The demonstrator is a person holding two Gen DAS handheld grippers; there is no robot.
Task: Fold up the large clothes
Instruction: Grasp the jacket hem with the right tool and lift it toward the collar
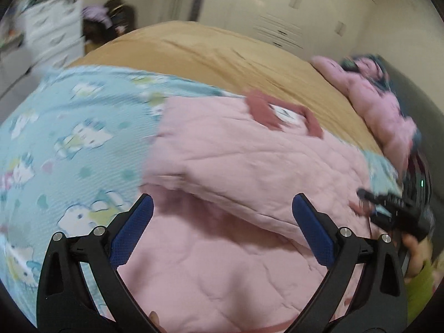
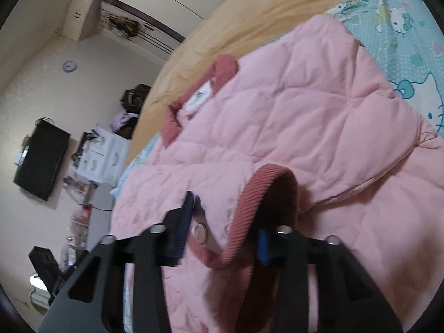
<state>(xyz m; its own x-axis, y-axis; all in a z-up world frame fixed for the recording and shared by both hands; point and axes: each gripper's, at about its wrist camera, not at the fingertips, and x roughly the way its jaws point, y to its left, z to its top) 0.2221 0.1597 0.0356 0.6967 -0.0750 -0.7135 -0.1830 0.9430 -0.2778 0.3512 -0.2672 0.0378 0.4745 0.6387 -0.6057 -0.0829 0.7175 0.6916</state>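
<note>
A pink quilted jacket (image 1: 249, 166) with dark-rose ribbed collar (image 1: 277, 108) lies on the bed, a sleeve folded across its body. My left gripper (image 1: 222, 202) hovers open over its lower part, holding nothing. In the right wrist view the jacket (image 2: 305, 111) fills the middle, its white label (image 2: 198, 98) at the collar. My right gripper (image 2: 224, 222) has its fingers around the sleeve end with the rose ribbed cuff (image 2: 249, 194); one pad is inside the cuff opening. The right gripper also shows at the left wrist view's right edge (image 1: 388, 208).
A light-blue cartoon-print sheet (image 1: 69, 138) covers the near bed, a tan blanket (image 1: 222, 52) the far part. More pink clothing (image 1: 383, 111) is piled at the right. White drawers (image 2: 102, 155), a black screen (image 2: 41, 161) and wardrobes (image 1: 291, 5) line the walls.
</note>
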